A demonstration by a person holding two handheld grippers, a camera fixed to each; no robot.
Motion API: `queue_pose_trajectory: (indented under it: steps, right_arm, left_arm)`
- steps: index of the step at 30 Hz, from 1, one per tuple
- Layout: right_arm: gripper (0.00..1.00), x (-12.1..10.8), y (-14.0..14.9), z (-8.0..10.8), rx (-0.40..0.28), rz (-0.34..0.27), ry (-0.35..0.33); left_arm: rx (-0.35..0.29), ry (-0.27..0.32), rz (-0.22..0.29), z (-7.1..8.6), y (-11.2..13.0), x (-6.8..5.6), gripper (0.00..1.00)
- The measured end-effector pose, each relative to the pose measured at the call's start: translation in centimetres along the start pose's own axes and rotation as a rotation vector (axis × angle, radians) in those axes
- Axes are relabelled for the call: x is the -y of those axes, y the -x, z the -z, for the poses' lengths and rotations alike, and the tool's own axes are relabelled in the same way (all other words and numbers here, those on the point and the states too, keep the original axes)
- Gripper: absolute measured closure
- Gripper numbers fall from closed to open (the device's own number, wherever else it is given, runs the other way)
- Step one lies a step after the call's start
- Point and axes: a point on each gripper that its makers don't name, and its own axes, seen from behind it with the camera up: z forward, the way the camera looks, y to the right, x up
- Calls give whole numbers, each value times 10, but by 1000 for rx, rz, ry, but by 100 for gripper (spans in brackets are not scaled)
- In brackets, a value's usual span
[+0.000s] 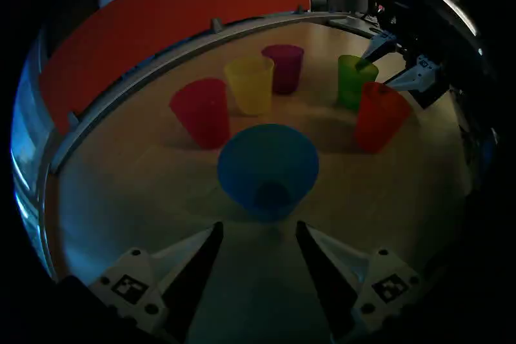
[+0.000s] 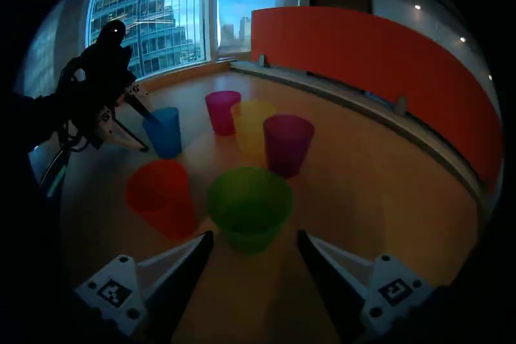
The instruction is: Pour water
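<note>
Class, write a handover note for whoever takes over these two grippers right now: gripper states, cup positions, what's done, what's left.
Left gripper: open, empty, facing the blue cup.
Right gripper: open, empty, facing the green cup.
Red cup, yellow cup, purple cup and orange cup stand upright on the table too.
Done: nothing gripped or poured. Left: grip a cup and pour; too dim to see water in any.

**Left gripper** (image 1: 258, 233): in the left gripper view its two fingers (image 1: 193, 260) are seen at the lower edge. They are spread wide with the jaws open, and angled slightly downward. In the right gripper view it is seen farther off at the left, in dark outline, with the fingers parted.

**Right gripper** (image 2: 255, 237): its fingers (image 2: 174, 266) are likewise held apart with the jaws open. In the left gripper view it is seen at the upper right.
</note>
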Motion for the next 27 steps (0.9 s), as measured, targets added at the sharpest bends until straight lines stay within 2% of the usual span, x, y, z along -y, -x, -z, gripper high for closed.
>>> queue_pose_trajectory:
  steps: [15,21,24,27]
  right_arm:
    - [0,-1,10,39,-46,-48,72]
    - [0,-9,4,55,-96,-78,137]
    - [0,-11,-1,64,-135,-91,171]
    - [0,-13,-7,74,-170,-102,203]
  left_arm:
    - [-76,-86,83,36,5,19,17]
    - [-171,-146,127,52,-12,29,17]
    - [-221,-167,148,59,-19,30,17]
    - [-260,-201,155,66,-24,35,17]
